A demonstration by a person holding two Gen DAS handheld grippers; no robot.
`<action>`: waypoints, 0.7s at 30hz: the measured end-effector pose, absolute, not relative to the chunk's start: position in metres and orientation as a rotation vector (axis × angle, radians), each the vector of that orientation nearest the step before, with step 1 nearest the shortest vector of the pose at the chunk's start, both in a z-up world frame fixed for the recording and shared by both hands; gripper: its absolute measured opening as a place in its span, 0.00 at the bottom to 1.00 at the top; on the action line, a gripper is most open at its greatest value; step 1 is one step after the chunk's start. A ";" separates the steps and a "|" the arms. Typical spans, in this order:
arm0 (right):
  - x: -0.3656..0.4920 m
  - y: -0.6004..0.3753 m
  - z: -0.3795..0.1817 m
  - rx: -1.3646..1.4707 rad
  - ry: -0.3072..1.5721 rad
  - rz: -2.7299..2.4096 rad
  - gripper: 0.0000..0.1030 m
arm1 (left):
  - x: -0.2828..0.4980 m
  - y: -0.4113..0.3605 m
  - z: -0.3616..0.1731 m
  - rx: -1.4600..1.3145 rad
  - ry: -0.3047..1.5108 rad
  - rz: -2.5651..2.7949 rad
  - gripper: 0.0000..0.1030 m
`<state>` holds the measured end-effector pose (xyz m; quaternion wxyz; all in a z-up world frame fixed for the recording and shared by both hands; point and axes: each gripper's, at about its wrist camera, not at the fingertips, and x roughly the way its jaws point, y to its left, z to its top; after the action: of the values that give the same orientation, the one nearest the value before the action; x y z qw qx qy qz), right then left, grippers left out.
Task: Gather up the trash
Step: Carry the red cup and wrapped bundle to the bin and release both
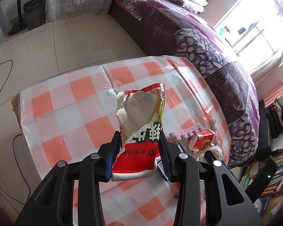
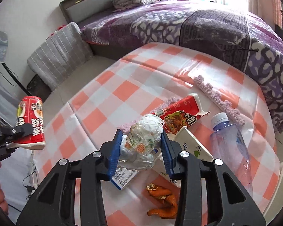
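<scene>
Clamping a torn red-and-white paper noodle cup (image 1: 139,130) between its blue pads, the left tool (image 1: 139,150) held the crumpled cup raised above the desk covered in an orange-and-white checked plastic cloth (image 1: 69,101); the right wrist view showed that same cup (image 2: 31,122) out beyond the desk's left edge. The right tool (image 2: 140,150) was closed on a crumpled ball of clear printed plastic wrap (image 2: 143,143), its pads pressing both sides of the wad.

Under and just beside that wad lay a small blue-and-white printed carton (image 2: 122,179) and a white paper carton with a green leaf design (image 2: 194,146) — both on the cloth. A torn red cardboard food box (image 2: 181,114) lay just beyond the wad, and a clear blue plastic bottle with a white cap (image 2: 230,143) lay on its side to the right. Pieces of orange peel (image 2: 161,201) sat near the tool's base. A strip of lilac foam (image 2: 217,96) lay further back. Beyond the desk stood a bed with a purple patterned blanket (image 2: 207,24) and a grey checked cushion (image 2: 60,56) on the floor.
</scene>
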<state>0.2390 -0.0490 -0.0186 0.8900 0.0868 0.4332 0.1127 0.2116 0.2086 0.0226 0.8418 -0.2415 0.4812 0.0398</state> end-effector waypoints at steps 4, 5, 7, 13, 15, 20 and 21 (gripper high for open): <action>0.229 -0.060 0.003 0.203 0.846 0.257 0.37 | 0.211 0.200 0.031 -0.488 0.983 0.071 0.39; 0.226 -0.063 0.008 0.208 0.836 0.255 0.37 | 0.210 0.197 0.032 -0.483 0.977 0.069 0.39; 0.222 -0.068 0.015 0.214 0.822 0.245 0.37 | 0.210 0.193 0.034 -0.472 0.968 0.066 0.39; 0.202 -0.090 0.028 0.241 0.779 0.186 0.37 | 0.212 0.181 0.035 -0.462 0.970 0.050 0.39; 0.196 -0.098 0.030 0.245 0.775 0.166 0.37 | 0.212 0.178 0.033 -0.459 0.972 0.048 0.39; 0.186 -0.123 0.028 0.294 0.776 0.113 0.38 | 0.212 0.170 0.033 -0.449 0.973 0.040 0.39; 0.185 -0.128 0.027 0.308 0.777 0.104 0.38 | 0.213 0.168 0.033 -0.446 0.973 0.038 0.39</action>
<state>0.1853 -0.1282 0.0267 0.9126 0.1495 0.3772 0.0504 0.2127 0.1679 0.0330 0.8601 -0.2125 0.4635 0.0181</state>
